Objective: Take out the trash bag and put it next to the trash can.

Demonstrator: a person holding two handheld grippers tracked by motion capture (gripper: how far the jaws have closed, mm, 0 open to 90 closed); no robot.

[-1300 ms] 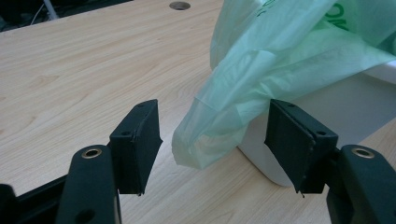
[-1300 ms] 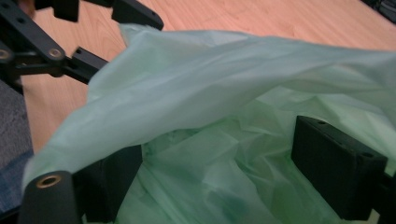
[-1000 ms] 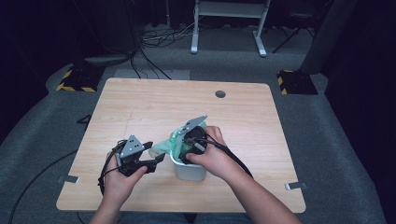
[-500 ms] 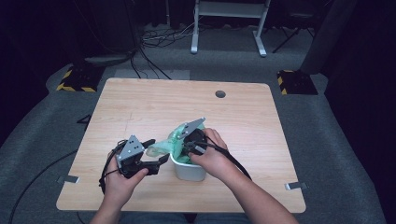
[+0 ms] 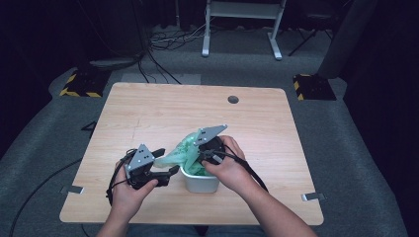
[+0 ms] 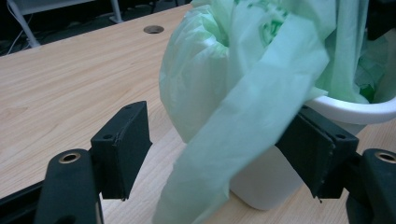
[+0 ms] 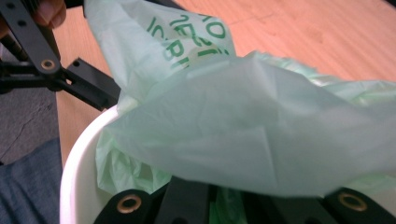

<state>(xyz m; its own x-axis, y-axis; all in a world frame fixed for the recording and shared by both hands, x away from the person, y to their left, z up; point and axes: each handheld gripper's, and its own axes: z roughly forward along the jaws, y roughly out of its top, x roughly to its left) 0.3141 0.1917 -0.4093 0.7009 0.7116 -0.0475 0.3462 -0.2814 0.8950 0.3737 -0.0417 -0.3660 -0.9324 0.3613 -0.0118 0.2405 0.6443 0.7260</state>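
My right gripper [image 5: 197,155]: jaws closed on a fold of the green bag [image 5: 184,149], over the white bin [image 5: 200,181], which sits near the table's front edge.
My left gripper [image 6: 219,154]: jaws have just been opening and stand apart; a twisted tail of the bag hangs between them, pads off it.
Step, as I judge it: lining the bin. Done well, I keep the right pinch firm, take the loose tail with the left, and spread the mouth over the rim without tearing.
Bag: thin, crinkled, translucent film, dark green print.
Bin: smooth, hard plastic, rounded rim.
Table [image 5: 148,113]: pale wood grain, flat.
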